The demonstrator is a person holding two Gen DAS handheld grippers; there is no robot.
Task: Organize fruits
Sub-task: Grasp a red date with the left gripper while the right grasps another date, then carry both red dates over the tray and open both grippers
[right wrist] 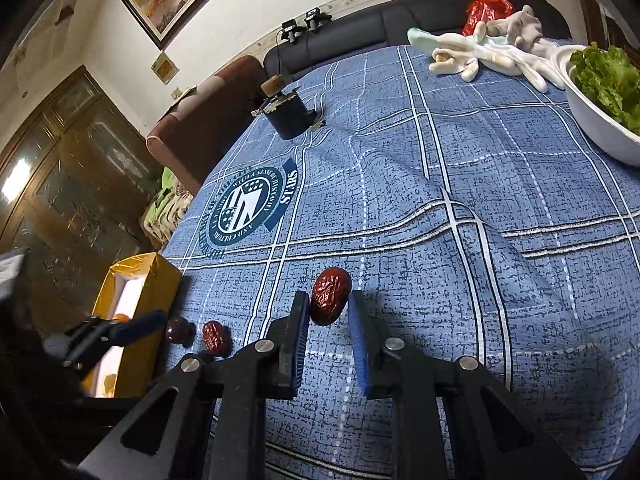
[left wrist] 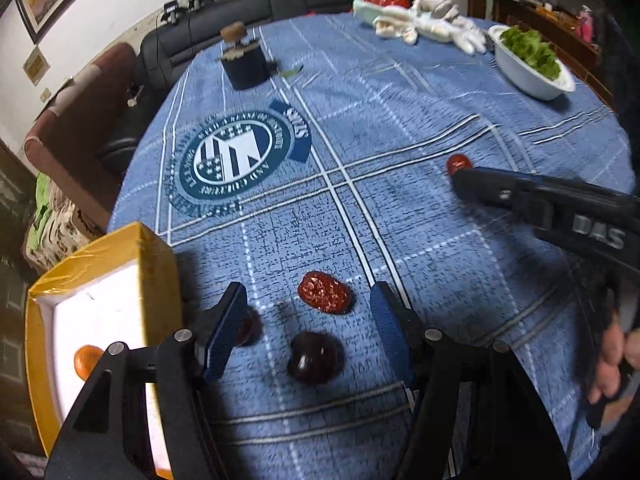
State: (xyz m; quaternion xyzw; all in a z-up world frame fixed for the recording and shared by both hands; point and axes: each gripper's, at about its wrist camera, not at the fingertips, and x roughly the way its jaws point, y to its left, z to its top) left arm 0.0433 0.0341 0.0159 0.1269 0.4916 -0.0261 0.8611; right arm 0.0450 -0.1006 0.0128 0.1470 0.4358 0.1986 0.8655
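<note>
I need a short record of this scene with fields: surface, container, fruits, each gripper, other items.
surface: table with blue checked cloth
container: yellow box at the table's edge, an orange fruit inside
loose fruits: wrinkled red date, dark round fruit
left gripper: open, above those two fruits
right gripper: shut on another red date
other items: white bowl of green leaves, white gloves, red bag

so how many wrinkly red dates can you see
2. One date sits between the fingers of the right gripper; the other date lies just ahead of the left gripper, beside a dark round fruit. The yellow box may hide more.
</note>
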